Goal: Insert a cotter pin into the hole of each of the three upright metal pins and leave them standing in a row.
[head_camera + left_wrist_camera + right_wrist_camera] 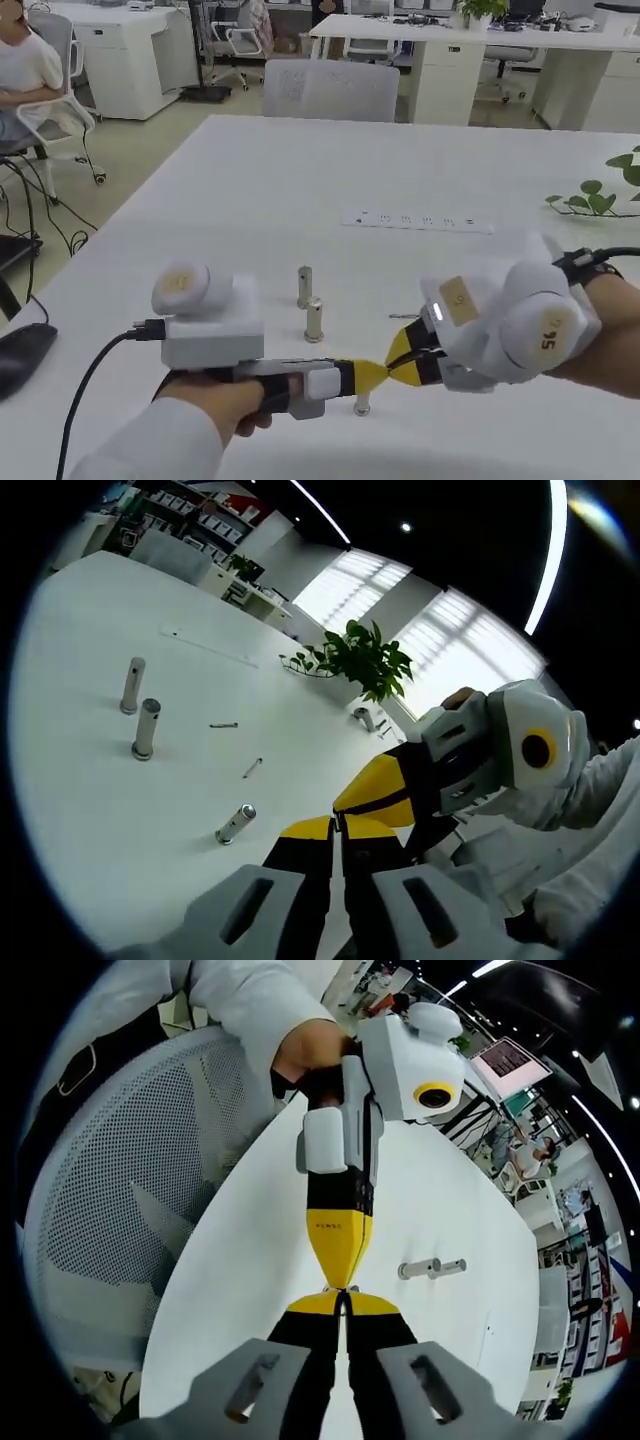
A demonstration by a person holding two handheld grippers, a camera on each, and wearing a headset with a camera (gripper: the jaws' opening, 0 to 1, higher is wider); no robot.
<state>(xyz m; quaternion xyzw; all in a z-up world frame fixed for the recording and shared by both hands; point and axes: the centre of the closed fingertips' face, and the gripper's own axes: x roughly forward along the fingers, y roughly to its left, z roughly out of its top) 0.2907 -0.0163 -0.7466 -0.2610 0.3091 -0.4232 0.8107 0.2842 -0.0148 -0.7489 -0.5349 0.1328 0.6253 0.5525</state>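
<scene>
Three short metal pins stand on the white table: one at the back, one just in front of it, and a third partly hidden under the grippers. My left gripper points right and my right gripper points left, their yellow-black jaws meeting tip to tip above the third pin. Both look shut; anything pinched at the tips is too small to see. The left gripper view shows the pins and two loose cotter pins.
A white power strip lies across the table's middle. Green plant leaves reach in at the right edge. A grey chair stands at the far side, and a person sits far left. A black cable trails from the left gripper.
</scene>
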